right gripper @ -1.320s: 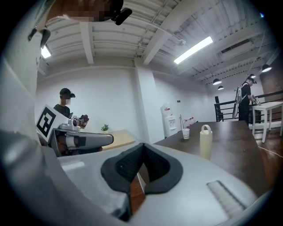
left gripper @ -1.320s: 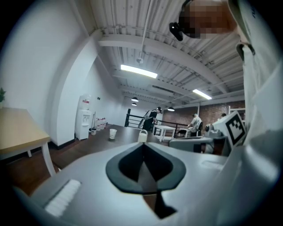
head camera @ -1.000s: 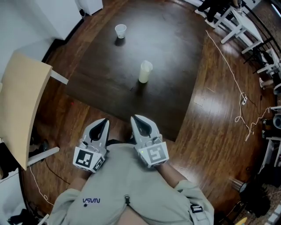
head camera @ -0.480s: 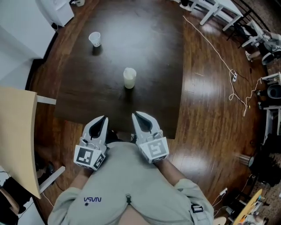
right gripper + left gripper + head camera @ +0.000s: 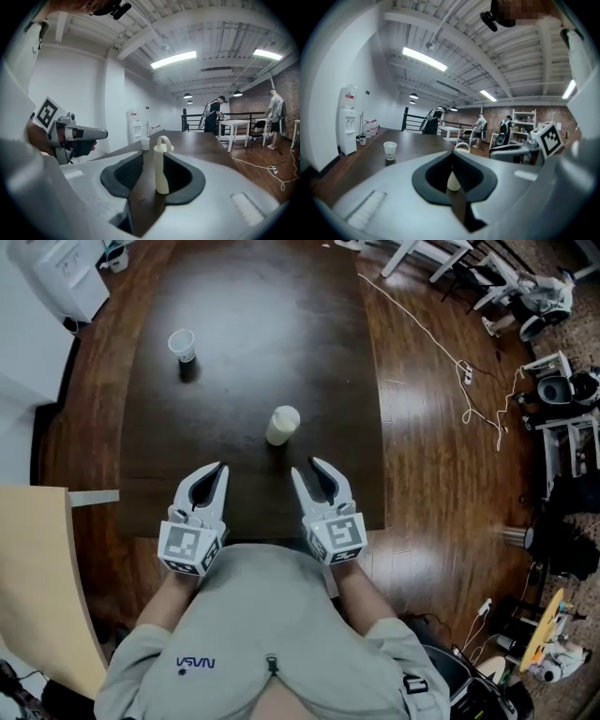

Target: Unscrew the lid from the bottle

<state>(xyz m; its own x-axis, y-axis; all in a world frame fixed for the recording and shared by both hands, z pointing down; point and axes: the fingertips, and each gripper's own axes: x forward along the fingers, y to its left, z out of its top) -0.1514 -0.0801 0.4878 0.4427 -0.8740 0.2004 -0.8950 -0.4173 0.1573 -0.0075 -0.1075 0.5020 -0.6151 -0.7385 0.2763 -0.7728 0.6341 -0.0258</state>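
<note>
We judge this the approach: left tongs [image 5: 217,471] closed and empty, right tongs [image 5: 312,468] opening on nothing, so next we must reach the bottle [image 5: 281,425] on the desk [image 5: 253,324].

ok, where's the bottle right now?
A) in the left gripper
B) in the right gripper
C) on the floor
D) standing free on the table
D: the bottle stands upright on the table, ahead of both grippers. The left gripper is shut, and the right gripper has its jaws opening with nothing between them.
</note>
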